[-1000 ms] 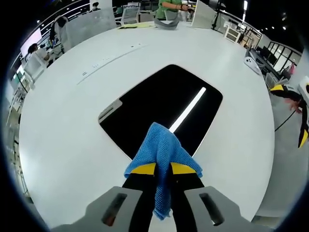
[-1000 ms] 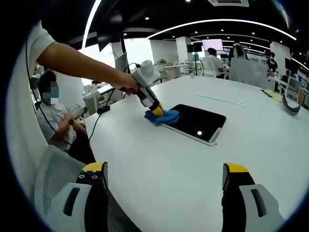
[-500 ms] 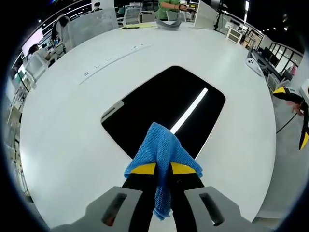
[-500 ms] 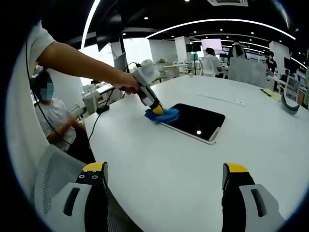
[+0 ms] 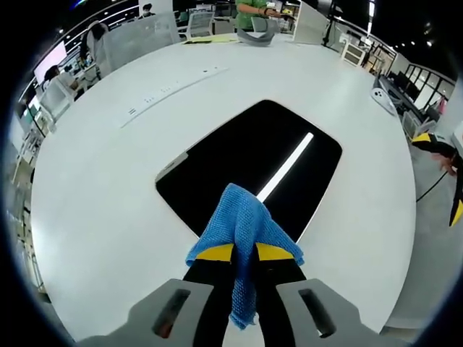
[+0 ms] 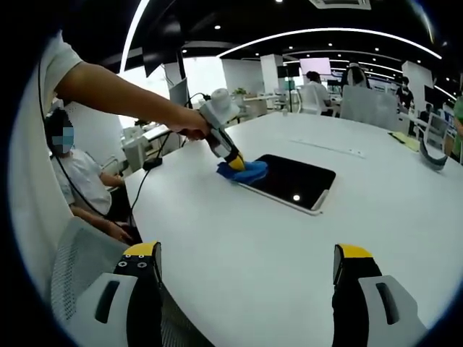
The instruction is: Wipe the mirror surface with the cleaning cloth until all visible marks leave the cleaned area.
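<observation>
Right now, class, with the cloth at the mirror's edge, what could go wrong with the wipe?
1. The cloth sits on one corner of the mirror; most of the glass is untouched, so marks may remain.
2. Much cloth hangs loose behind the left claw; it may slip.
3. The right claw is open and far from the mirror, so nothing steadies it; it may slide on the table.

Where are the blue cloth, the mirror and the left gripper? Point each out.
blue cloth point(image 5: 244, 220), left gripper view, middle of the bunched fabric.
mirror point(image 5: 239, 155), left gripper view, bare dark glass.
left gripper point(image 6: 236, 163), right gripper view, yellow tips clamping the cloth.
</observation>
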Motion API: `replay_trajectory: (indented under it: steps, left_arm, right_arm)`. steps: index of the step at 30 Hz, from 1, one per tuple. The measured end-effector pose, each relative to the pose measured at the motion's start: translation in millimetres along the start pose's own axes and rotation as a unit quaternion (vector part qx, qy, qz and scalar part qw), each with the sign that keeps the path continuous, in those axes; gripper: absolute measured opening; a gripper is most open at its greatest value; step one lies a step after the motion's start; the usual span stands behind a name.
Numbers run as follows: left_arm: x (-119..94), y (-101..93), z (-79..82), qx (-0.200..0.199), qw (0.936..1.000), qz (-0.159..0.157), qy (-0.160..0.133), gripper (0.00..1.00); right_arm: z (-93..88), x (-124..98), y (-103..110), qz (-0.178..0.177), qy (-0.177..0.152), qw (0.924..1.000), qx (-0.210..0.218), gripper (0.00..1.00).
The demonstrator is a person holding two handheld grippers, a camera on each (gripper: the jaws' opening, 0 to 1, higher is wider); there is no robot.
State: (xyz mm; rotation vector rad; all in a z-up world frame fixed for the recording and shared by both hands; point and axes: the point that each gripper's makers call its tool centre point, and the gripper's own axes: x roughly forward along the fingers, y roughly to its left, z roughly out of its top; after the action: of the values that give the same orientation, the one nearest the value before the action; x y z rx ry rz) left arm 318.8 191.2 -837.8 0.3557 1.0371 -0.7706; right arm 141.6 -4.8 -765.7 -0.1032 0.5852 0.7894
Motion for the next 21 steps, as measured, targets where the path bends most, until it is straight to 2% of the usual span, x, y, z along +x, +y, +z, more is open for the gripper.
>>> replay_trajectory:
  steps: [21]
  left_arm:
    - [1.5,8.1,4.8,-0.002,1.0000,0.005,-0.001,0.08]
  right_arm:
    - [1.7,1.5,-0.3,-0.002,0.000,1.0000,0.004,0.99]
